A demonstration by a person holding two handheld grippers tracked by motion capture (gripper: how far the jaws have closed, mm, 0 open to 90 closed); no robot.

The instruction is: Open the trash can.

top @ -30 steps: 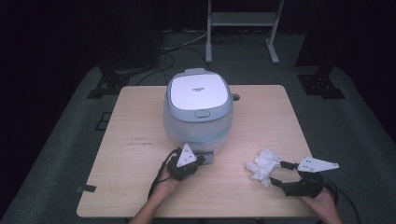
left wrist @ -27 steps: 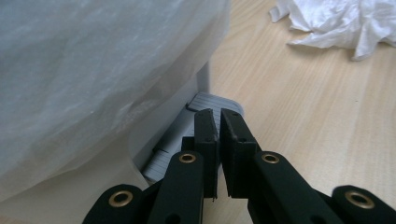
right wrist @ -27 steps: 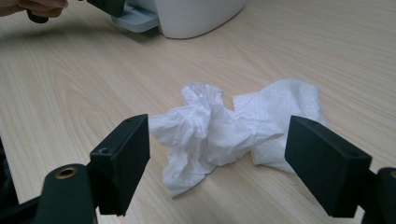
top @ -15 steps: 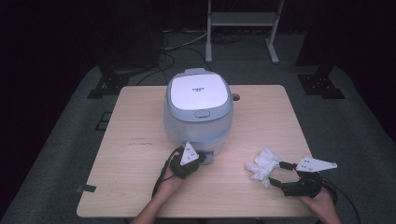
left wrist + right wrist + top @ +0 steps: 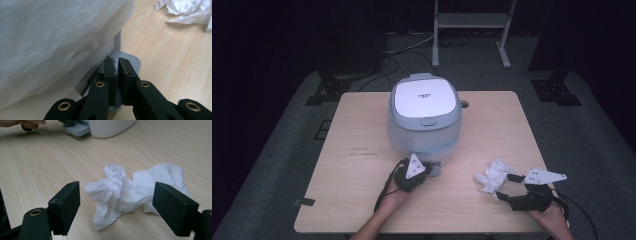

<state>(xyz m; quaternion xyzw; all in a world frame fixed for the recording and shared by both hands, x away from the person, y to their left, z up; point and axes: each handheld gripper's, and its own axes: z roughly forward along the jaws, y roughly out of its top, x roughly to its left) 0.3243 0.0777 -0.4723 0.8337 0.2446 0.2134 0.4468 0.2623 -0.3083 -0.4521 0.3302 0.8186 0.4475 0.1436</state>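
Crumpled tissue (image 5: 130,192) between open right gripper (image 5: 125,210) jaws.

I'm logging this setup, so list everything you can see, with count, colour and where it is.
rice cooker: one, white lid over a pale grey body, standing at the middle of the table, lid down.
pull-out tab: one, light grey and ribbed, sticking out at the cooker's base toward the person.
crumpled tissue: one, white, lying on the table at the near right.
table: one, light wood, on dark carpet.
metal stand: one, pale grey, on the floor behind the table.
cables: several, dark and light, on the floor behind the table.
left gripper: one, black, jaws shut at the pull-out tab.
right gripper: one, black, jaws open on either side of the tissue, not pressing it.
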